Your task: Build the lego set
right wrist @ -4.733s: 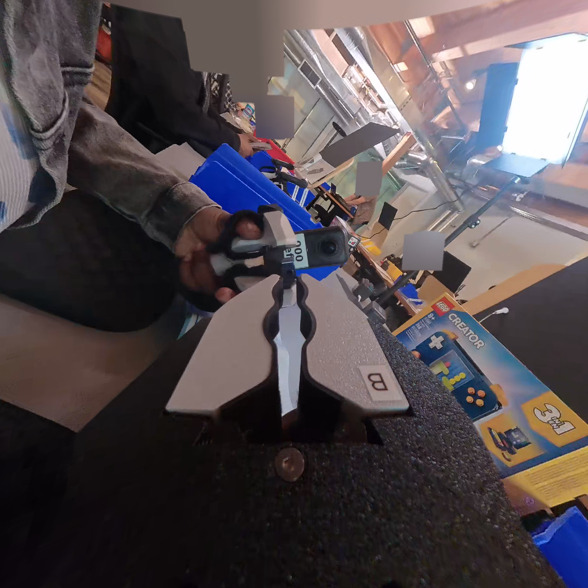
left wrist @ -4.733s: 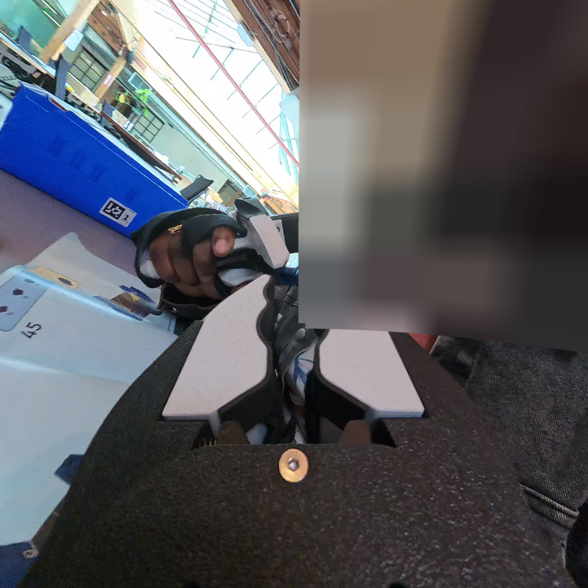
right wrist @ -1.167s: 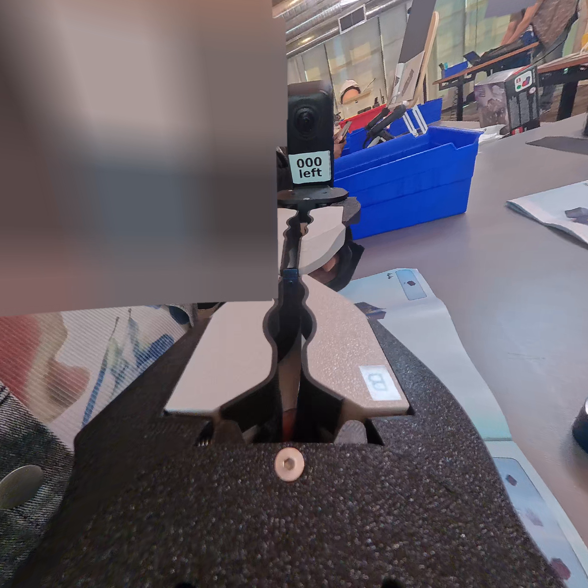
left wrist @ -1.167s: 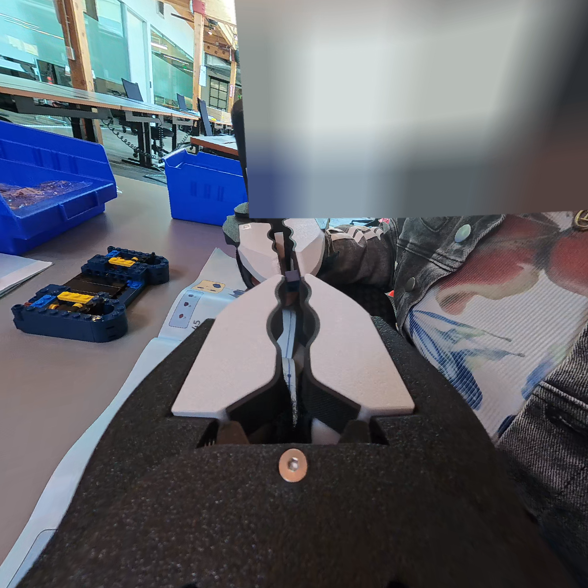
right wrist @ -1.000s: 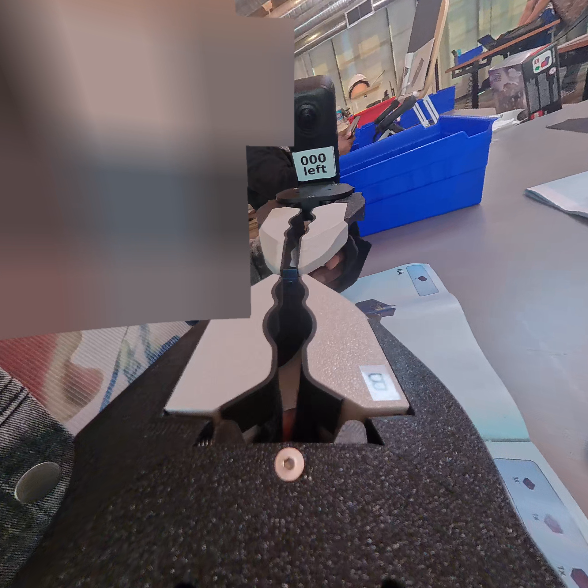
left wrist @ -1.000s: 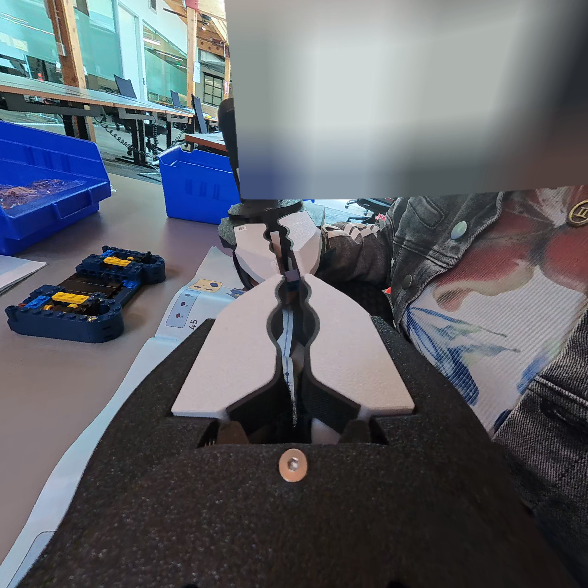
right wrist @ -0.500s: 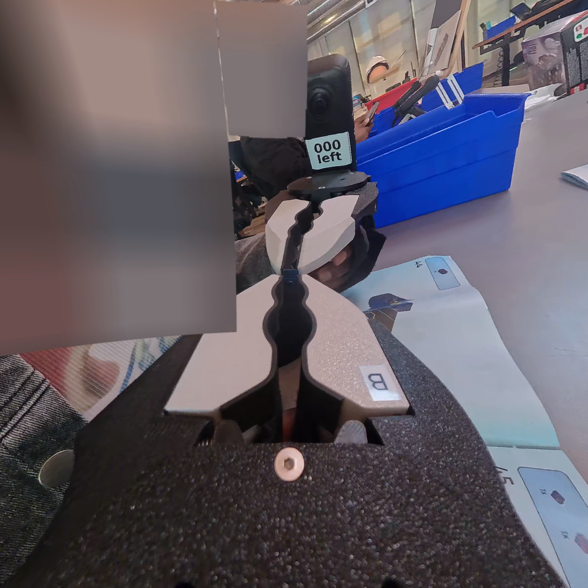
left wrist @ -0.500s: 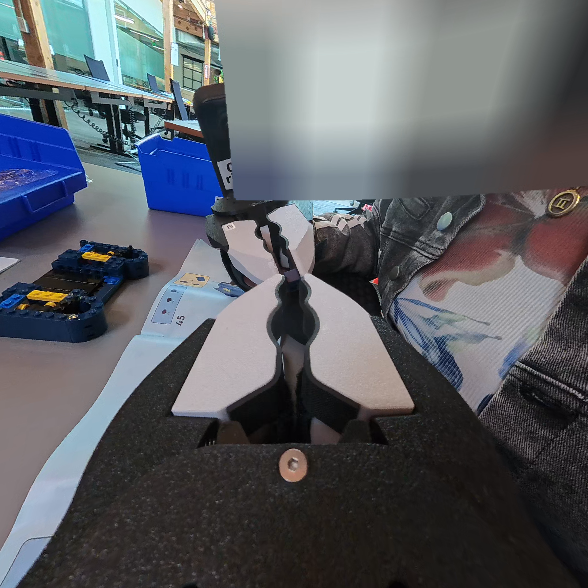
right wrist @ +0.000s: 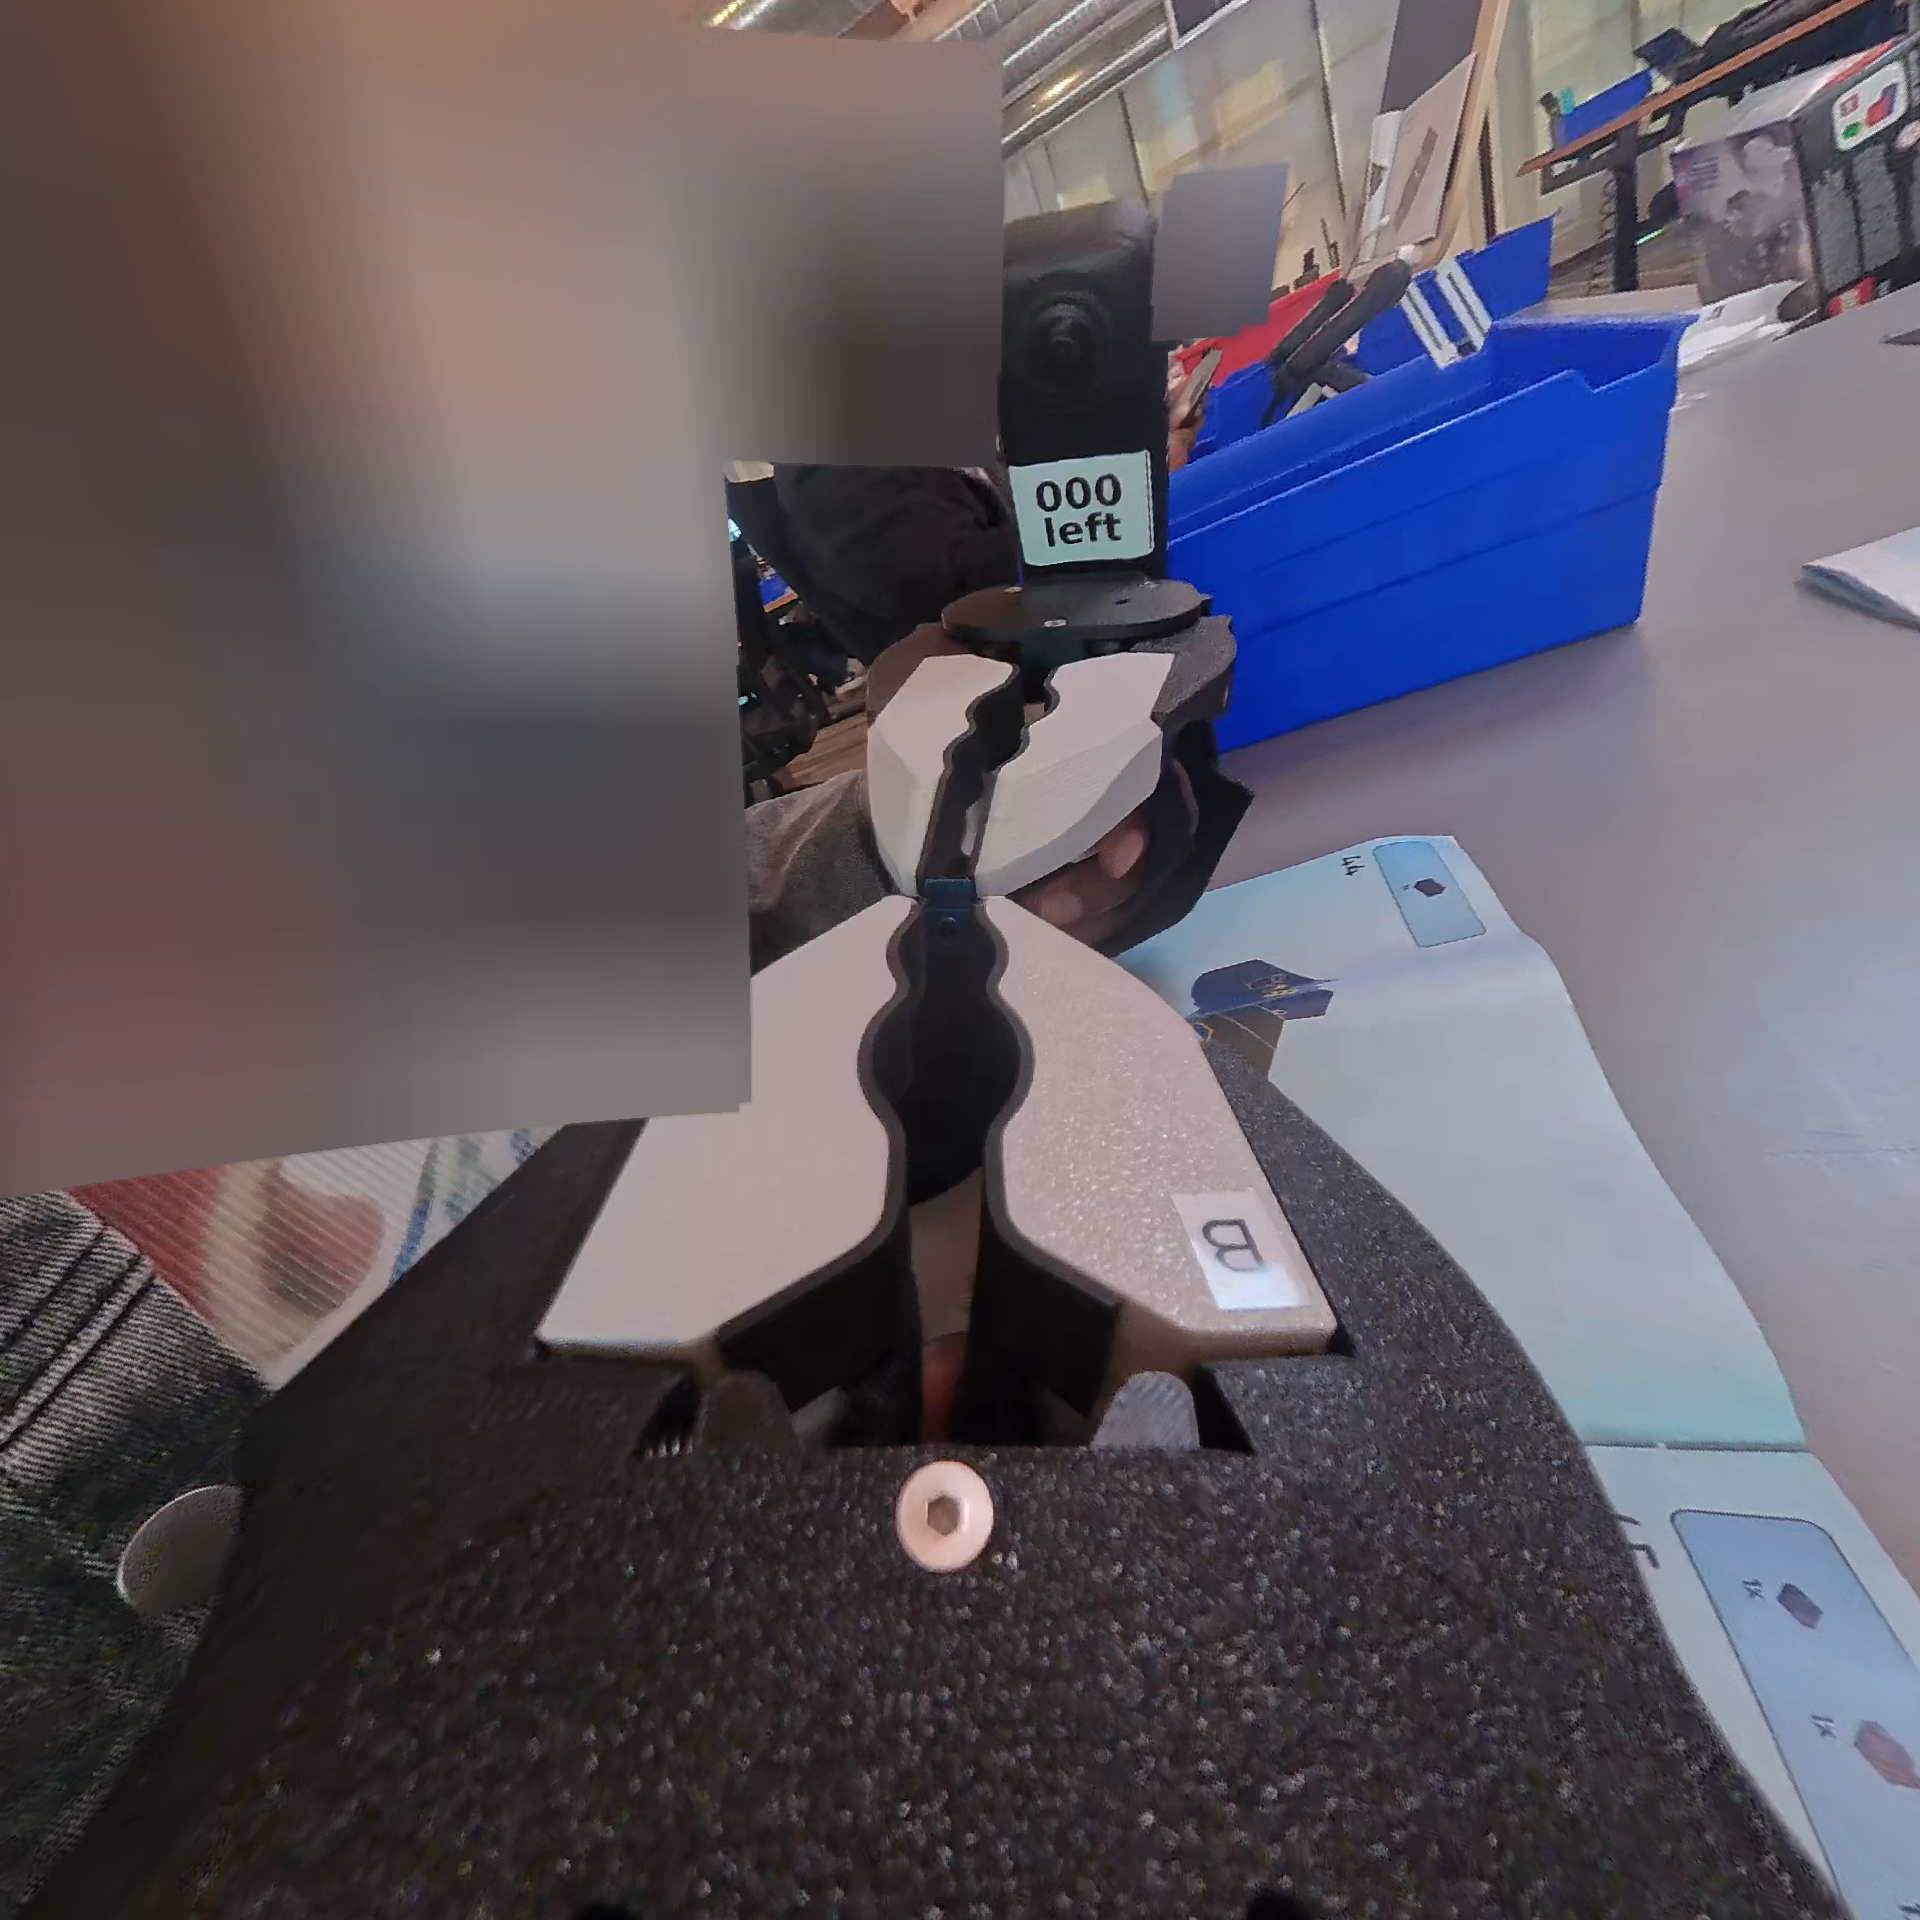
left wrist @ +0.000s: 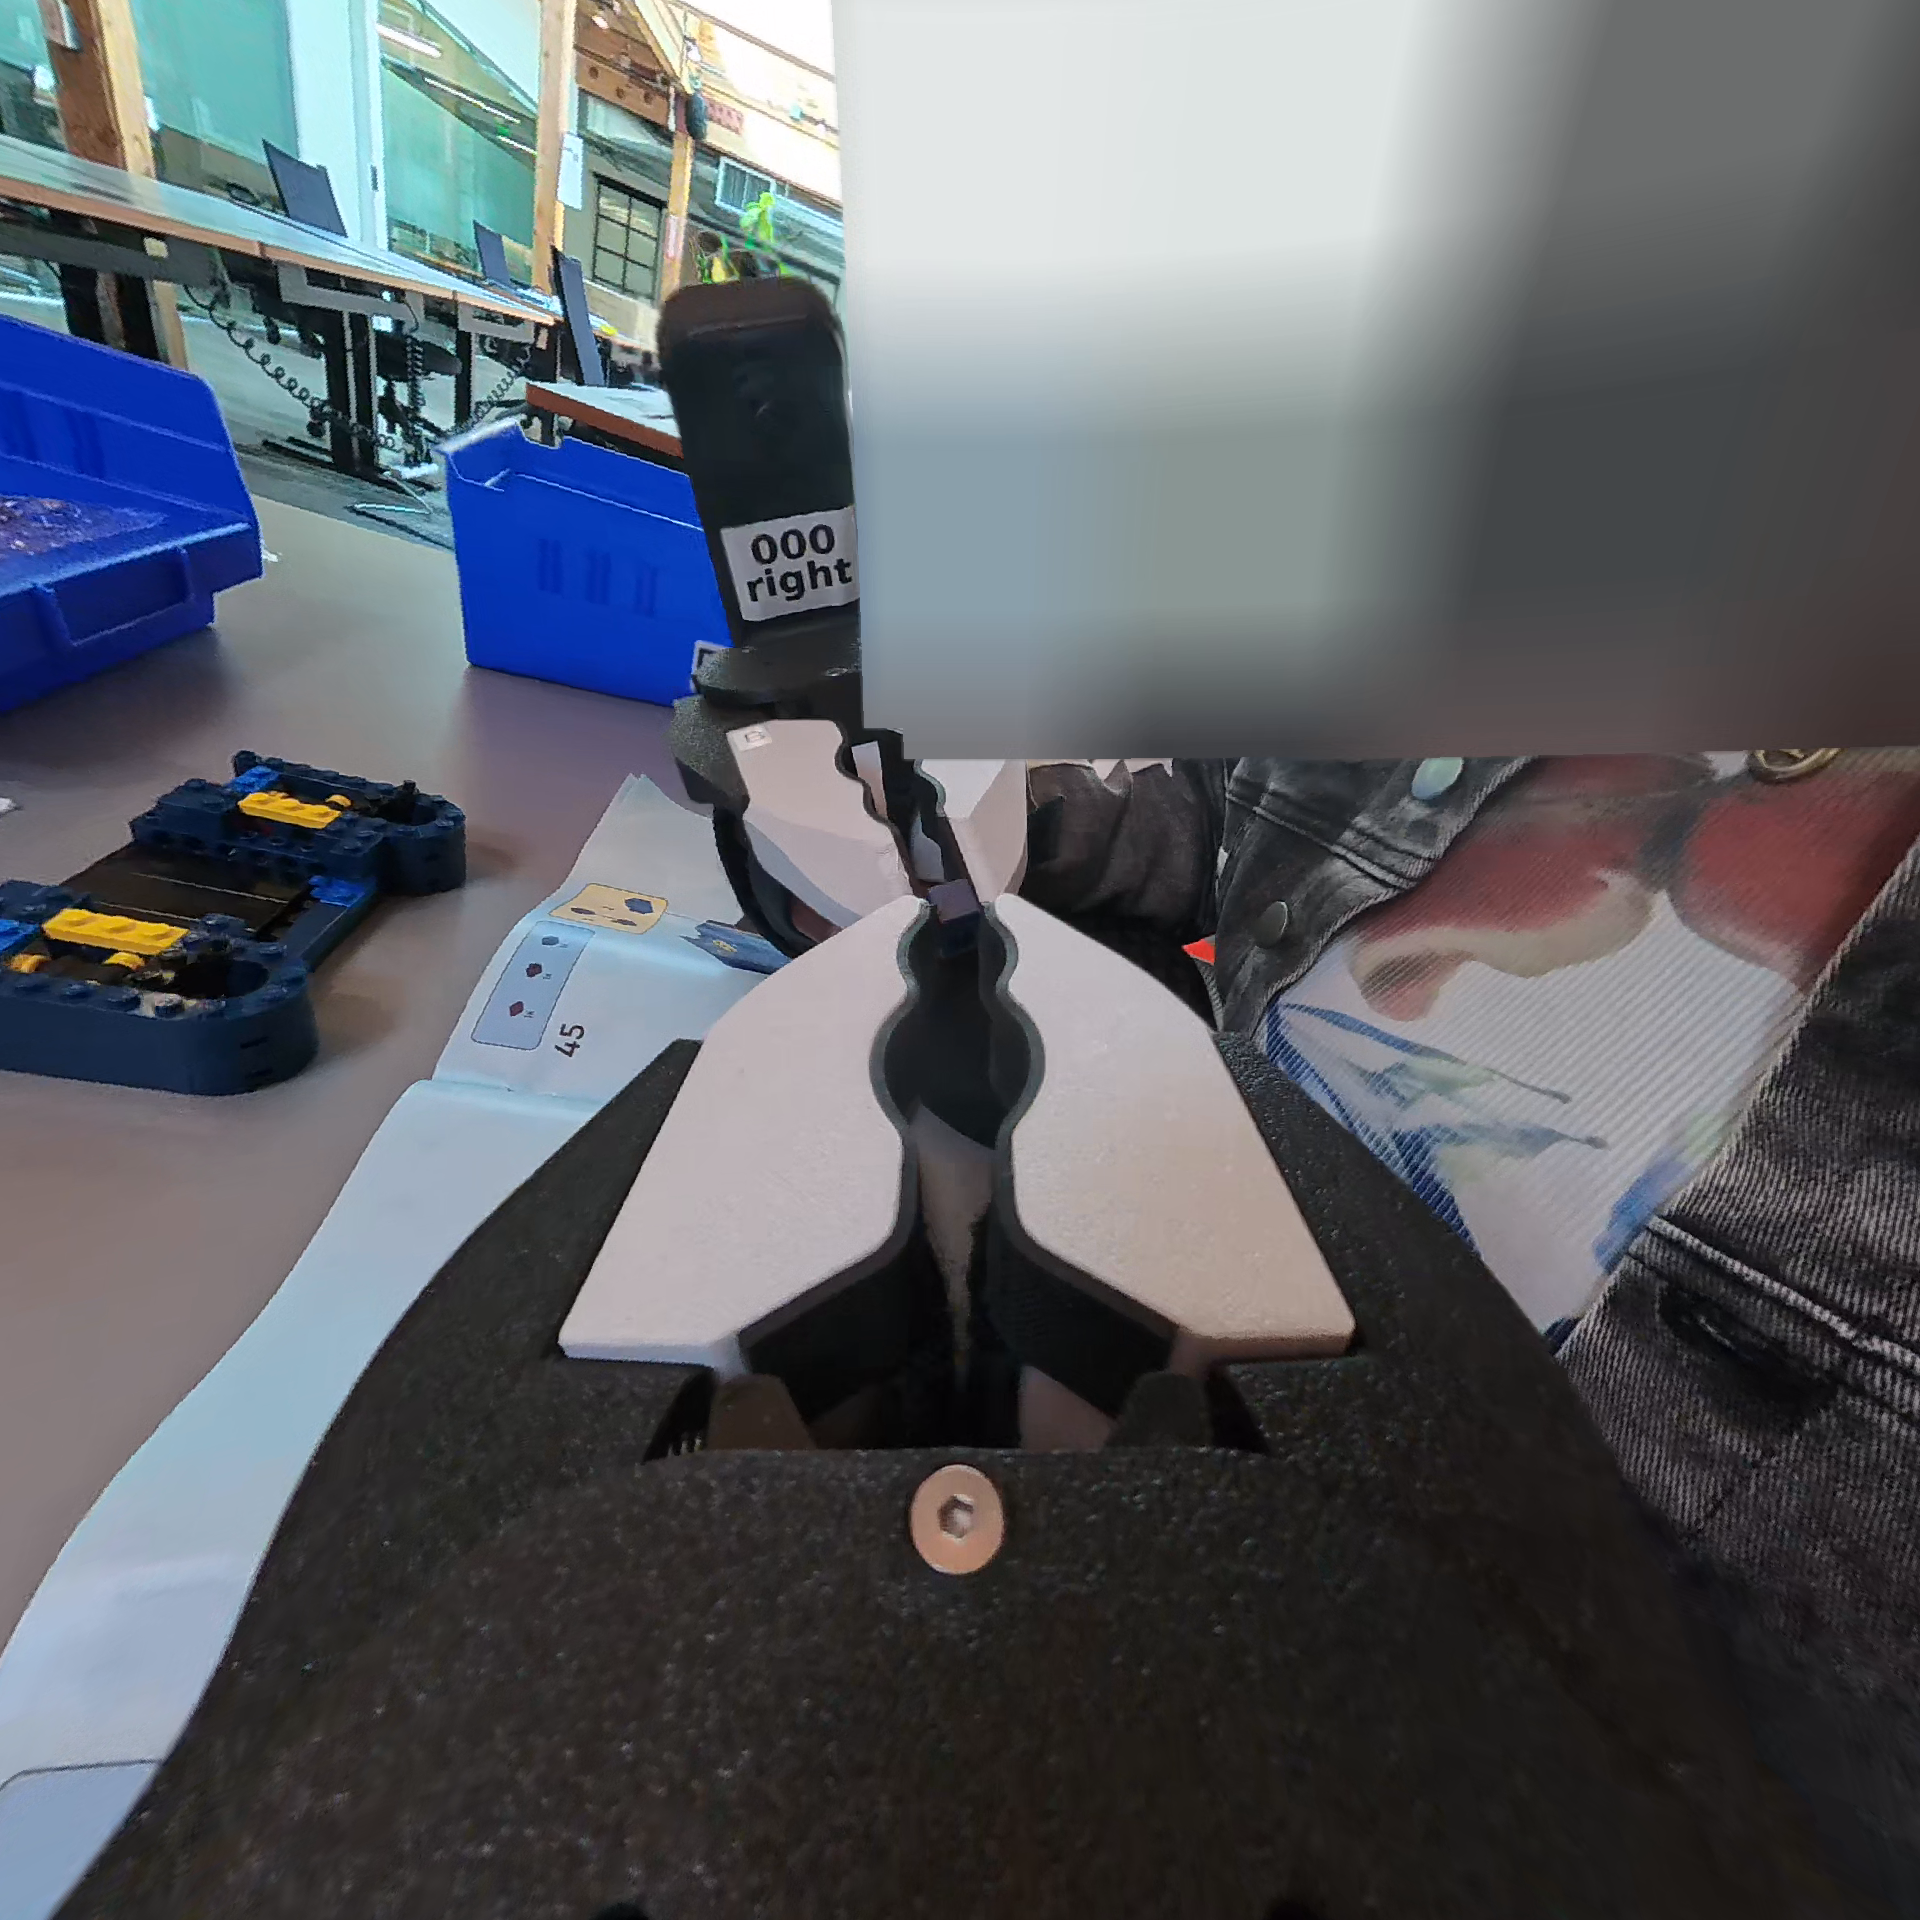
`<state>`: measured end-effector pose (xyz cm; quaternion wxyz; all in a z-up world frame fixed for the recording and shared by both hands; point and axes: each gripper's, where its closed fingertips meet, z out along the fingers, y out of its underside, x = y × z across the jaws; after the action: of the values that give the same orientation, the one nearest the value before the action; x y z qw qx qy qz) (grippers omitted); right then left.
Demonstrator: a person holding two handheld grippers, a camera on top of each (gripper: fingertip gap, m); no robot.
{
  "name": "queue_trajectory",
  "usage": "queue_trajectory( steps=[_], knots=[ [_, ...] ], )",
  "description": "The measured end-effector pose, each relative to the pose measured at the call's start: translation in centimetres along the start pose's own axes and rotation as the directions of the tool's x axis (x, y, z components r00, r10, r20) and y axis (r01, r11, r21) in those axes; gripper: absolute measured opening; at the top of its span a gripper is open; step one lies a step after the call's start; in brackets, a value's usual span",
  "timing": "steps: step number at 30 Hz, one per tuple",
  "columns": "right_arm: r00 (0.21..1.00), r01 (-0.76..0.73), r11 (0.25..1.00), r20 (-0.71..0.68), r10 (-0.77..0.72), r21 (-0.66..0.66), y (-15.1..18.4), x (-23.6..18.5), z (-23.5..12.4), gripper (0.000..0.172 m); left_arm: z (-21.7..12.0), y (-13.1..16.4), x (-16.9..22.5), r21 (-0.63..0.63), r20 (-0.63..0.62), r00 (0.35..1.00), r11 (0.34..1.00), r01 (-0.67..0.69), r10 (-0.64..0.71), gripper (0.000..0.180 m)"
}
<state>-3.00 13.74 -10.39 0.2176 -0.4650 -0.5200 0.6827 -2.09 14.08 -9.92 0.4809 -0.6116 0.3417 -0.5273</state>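
Grey surface carries an open instruction booklet nearest the two grippers, which meet tip to tip above it. Left gripper and right gripper are both clenched on small dark blue brick pieces held end to end where their fingertips meet; how the pieces join cannot be told. Farther left sits a dark blue brick assembly with yellow parts, then blue bins at the far edge, another blue bin on the right-hand side.
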Motion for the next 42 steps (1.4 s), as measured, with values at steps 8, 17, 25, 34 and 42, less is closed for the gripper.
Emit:
queue_trajectory(
  steps=[8,17,25,34,42],
  knots=[
    [0.999,0.023,1.0,-0.049,-0.022,0.01,-0.2,0.6,-0.2,0.007,-0.1,0.0,-0.7,-0.001,0.051,0.999,1.0,-0.013,0.013,0.01],
    [0.996,0.042,0.999,-0.074,-0.043,-0.012,0.0,0.8,0.0,0.009,0.0,0.3,-1.1,-0.021,0.081,0.996,0.999,-0.027,0.029,0.012],
    [0.997,0.03,0.999,-0.066,-0.032,-0.034,0.4,0.8,0.1,0.009,-0.2,0.8,-0.7,-0.076,0.086,0.988,0.99,-0.119,0.125,0.007],
    [0.999,0.015,0.998,-0.033,-0.017,-0.056,0.8,0.4,0.1,0.009,-0.1,1.1,-0.3,-0.106,0.066,0.985,0.983,-0.153,0.16,0.006],
    [1.0,0.007,0.99,-0.003,-0.007,-0.138,2.1,0.1,0.5,0.008,-0.3,2.4,0.3,-0.194,0.011,0.988,0.97,-0.15,0.155,0.006]
  ],
)
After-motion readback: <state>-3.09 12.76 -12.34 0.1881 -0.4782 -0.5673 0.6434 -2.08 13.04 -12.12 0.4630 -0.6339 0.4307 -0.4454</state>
